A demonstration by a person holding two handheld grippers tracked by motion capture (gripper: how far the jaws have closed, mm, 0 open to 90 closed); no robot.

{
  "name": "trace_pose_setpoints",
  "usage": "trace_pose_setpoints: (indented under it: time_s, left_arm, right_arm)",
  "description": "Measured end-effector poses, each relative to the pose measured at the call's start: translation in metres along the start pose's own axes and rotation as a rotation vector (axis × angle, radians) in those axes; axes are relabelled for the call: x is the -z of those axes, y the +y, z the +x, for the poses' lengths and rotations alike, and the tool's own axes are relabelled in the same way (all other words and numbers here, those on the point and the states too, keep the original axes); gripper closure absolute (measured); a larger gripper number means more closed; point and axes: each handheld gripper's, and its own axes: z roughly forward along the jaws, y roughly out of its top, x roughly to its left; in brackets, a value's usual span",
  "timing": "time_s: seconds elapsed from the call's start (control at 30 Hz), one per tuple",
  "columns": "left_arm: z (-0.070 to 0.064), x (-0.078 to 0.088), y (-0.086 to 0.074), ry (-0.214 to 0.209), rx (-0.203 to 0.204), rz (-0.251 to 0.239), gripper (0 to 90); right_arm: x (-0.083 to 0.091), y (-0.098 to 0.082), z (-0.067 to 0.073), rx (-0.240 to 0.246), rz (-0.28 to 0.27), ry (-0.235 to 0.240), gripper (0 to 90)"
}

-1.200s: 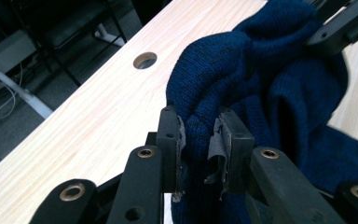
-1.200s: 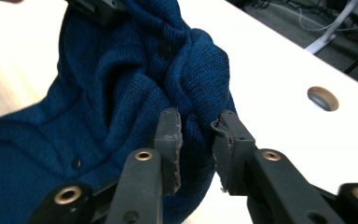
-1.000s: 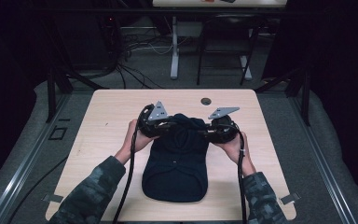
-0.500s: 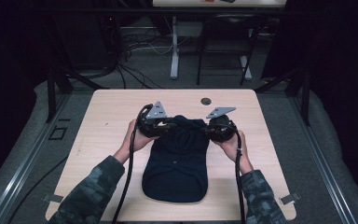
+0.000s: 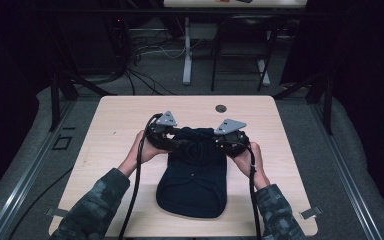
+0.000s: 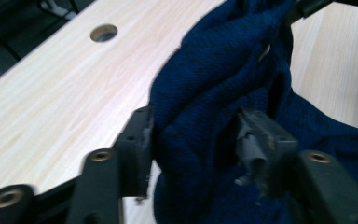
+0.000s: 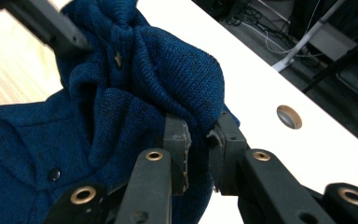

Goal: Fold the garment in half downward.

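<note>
- The work in hand looks like folding or gathering a dark blue knitted garment (image 5: 194, 175) that lies at the lower centre of the high view on the pale wooden table (image 5: 115, 120). Its near part lies flat toward the bottom of the frame, while its far edge is bunched up between the two tools.
- At centre left of the high view, the left gripper (image 5: 172, 141) meets the left end of the bunched edge. In the left gripper view its jaws stand fairly wide with a thick fold of knit between them (image 6: 193, 140); I judge it is grasping the garment, though loosely.
- At centre right of the high view, the right gripper (image 5: 220, 142) takes the right end of the same edge. In the right gripper view the jaws sit close together, pinching a thin ridge of the knit (image 7: 198, 140).
- Judged from this, the far edge is caught at both ends and raised, but the fold is not laid; carrying that edge over the flat part and pressing it down remains.
- A round cable hole (image 5: 221, 108) sits in the table at upper centre, apart from the garment and no hindrance.
- The trailing cables (image 5: 136, 180) run down the frame beside the garment's sides; they could snag the cloth if it is drawn toward the bottom.
- A small dark button (image 7: 53, 174) shows at lower left of the right gripper view.
</note>
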Motion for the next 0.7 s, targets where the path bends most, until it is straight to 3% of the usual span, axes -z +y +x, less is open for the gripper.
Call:
trace_pose_setpoints:
  time_s: [0.07,0.23,0.4,0.5,0.6,0.7]
  left_arm:
    - [-0.002,-0.002,-0.001,-0.004,-0.011,0.016,45.2]
    - [-0.006,-0.005,-0.005,-0.007,-0.047,0.029,64.1]
    - [-0.011,-0.006,-0.009,-0.008,-0.08,0.027,70.4]
    - [-0.012,-0.007,-0.011,-0.006,-0.092,0.032,71.2]
    - [-0.012,-0.008,-0.012,-0.011,-0.096,0.033,71.3]
    - [-0.014,-0.008,-0.01,-0.009,-0.106,0.03,71.3]
  right_arm:
    - [0.001,0.001,0.002,0.012,0.003,-0.004,78.3]
    - [0.004,-0.001,0.002,0.014,0.02,0.007,77.6]
    - [0.008,-0.003,0.002,0.003,0.046,0.039,74.2]
    - [0.009,-0.006,0.002,-0.023,0.066,0.074,61.5]
    - [0.008,-0.009,-0.004,-0.065,0.071,0.103,40.6]
    - [0.001,-0.014,-0.008,-0.099,0.118,0.14,29.8]
